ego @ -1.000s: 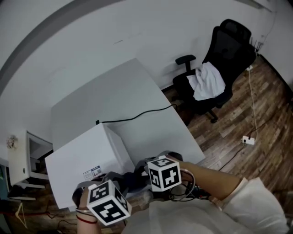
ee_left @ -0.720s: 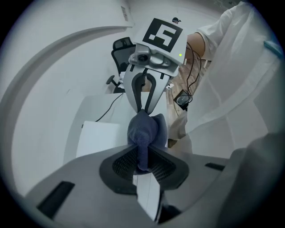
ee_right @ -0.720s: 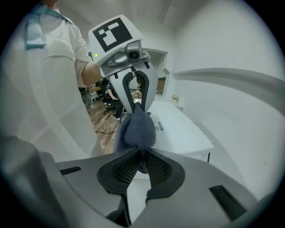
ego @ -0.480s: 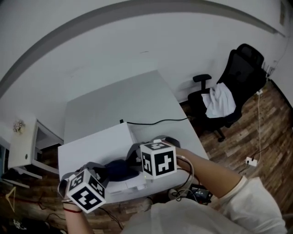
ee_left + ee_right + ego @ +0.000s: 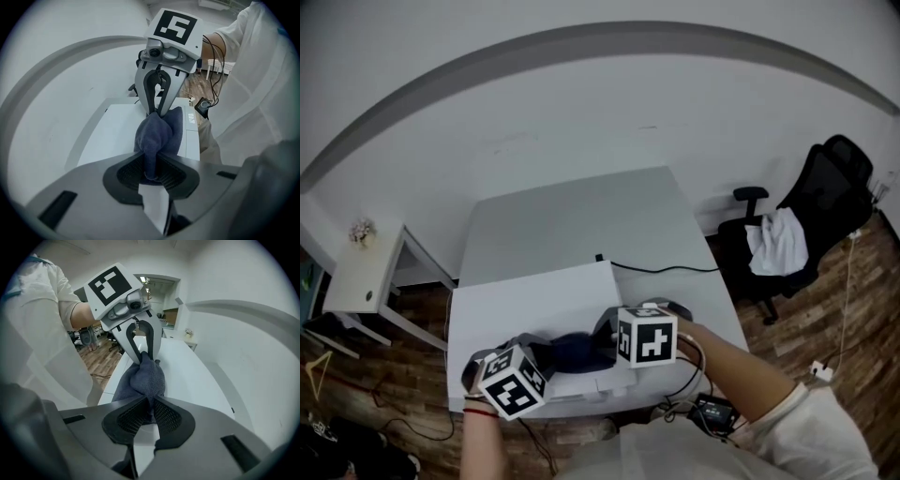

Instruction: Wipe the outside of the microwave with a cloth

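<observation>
The white microwave [image 5: 525,305] stands on a white table, seen from above. A dark blue cloth [image 5: 577,349] lies bunched on its top near the front edge, stretched between both grippers. My left gripper [image 5: 151,171] pinches one end of the cloth [image 5: 157,133]; its jaws have just been opening a little, with the cloth still pressed between the pads. My right gripper [image 5: 149,409] is shut on the other end of the cloth [image 5: 145,378]. In the head view the left gripper [image 5: 539,354] is at the cloth's left and the right gripper [image 5: 607,334] at its right.
The white table [image 5: 581,216] stretches behind the microwave, with a black power cable [image 5: 661,268] across it. A black office chair [image 5: 811,211] with a white garment stands at the right. A small white side table [image 5: 366,281] is at the left. A small device [image 5: 712,411] lies on the wooden floor.
Both grippers have carried the cloth from the microwave's front right corner leftward along its top. The left gripper has moved further left, so the cloth now stretches out between them.
</observation>
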Tool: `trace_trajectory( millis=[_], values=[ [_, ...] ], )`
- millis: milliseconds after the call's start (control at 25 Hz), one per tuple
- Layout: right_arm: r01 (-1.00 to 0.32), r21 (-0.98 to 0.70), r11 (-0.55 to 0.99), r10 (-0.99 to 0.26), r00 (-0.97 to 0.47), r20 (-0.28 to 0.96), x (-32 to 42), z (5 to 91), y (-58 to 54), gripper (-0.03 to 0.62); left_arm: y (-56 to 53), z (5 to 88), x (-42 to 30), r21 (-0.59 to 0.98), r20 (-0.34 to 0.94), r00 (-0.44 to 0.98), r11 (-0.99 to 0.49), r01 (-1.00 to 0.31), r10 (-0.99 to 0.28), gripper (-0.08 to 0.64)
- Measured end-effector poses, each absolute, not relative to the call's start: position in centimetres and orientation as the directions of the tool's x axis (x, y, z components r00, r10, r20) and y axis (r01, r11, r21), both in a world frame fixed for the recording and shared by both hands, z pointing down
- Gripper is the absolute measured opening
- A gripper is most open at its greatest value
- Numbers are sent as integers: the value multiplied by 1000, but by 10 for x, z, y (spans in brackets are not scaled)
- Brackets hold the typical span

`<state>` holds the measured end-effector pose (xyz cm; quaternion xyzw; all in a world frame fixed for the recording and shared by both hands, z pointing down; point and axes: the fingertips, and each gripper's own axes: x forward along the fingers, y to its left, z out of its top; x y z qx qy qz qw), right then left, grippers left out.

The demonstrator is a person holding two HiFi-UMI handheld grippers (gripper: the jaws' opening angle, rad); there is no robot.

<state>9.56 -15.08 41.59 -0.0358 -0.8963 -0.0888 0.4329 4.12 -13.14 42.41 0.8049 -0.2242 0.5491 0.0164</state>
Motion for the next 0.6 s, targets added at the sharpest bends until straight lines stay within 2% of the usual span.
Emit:
trace_trajectory(
  millis=[80,160,280,440,600],
  values=[
    [128,111,986,-7,-623,782,93,417,-152,64,-134,424,40,-220,877,322,-894,-392,-357,85],
    [121,109,987,-10,-622,783,93,418,-151,72,-136,419,38,-217,857,353,-884,-413,-375,139],
    [78,87,993,-17,-641,768,96,416,-153,96,-138,399,39,-191,795,443,-864,-465,-414,175],
    [-22,27,999,-34,-764,644,93,387,-159,114,-154,355,50,-151,604,596,-810,-567,-530,170],
    [-122,-25,992,-95,-872,481,91,355,-168,114,-173,335,56,-152,448,625,-744,-651,-639,124]
  ],
)
